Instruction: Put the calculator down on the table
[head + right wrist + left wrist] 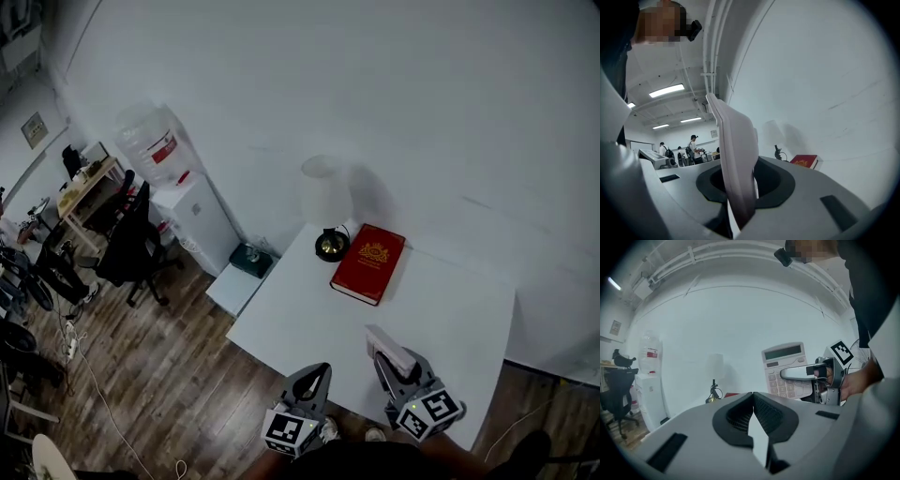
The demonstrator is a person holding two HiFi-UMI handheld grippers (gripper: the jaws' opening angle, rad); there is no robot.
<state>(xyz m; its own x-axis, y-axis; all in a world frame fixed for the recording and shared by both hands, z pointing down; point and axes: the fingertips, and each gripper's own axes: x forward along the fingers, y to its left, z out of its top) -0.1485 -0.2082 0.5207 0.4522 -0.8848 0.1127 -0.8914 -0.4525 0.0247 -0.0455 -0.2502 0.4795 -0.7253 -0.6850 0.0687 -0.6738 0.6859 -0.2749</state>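
**Calculator in right gripper, not down on the table**

- Right gripper point(390, 360): clamped on the calculator point(386, 343). Its own view shows the body edge-on between the jaws, standing upright.
- From the left gripper view, the calculator's keys and display face the left gripper, and one right jaw lies across the keypad.
- Calculator sits over the near part of the white table point(459, 309). Its lower edge is hidden, so I can't tell if it touches.
- Left gripper point(318, 372): jaws together with nothing between them, at the table's near edge, just beside the right gripper.
- Red book point(368, 262) lies flat at the far side of the table, with the lamp point(326, 202) just beside it. Both are well apart from the calculator.
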